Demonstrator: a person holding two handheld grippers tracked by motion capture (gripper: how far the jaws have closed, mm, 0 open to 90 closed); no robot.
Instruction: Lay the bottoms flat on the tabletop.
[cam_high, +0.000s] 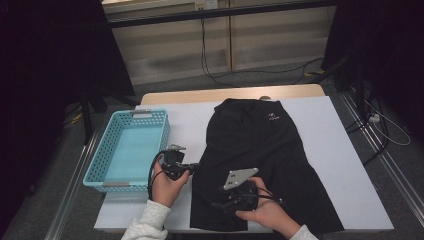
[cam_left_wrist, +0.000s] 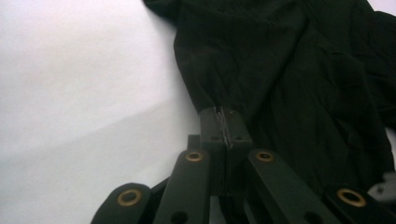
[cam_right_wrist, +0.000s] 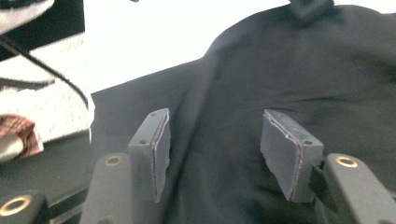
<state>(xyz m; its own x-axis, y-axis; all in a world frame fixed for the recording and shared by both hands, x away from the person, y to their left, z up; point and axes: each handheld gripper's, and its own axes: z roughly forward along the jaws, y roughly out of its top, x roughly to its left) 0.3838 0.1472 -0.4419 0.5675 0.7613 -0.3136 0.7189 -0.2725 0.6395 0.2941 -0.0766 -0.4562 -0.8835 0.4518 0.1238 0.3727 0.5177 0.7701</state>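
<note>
A black garment (cam_high: 265, 150) with a small white logo (cam_high: 272, 117) lies spread on the white-covered table (cam_high: 335, 150). My left gripper (cam_high: 195, 166) is at the garment's left edge, near the front. In the left gripper view the left gripper (cam_left_wrist: 223, 122) is shut, with the edge of the black cloth (cam_left_wrist: 280, 70) pinched between its pads. My right gripper (cam_high: 223, 201) is over the garment's front left part, a hand's width right of the left one. Its pads (cam_right_wrist: 154, 149) stand apart above the black fabric (cam_right_wrist: 299, 70), with nothing pressed between them.
A light blue plastic basket (cam_high: 96, 162) with nothing in it stands on the table's left side, right beside my left hand. Bare white table surface lies to the right of the garment. Dark stands and cables are on the floor around the table.
</note>
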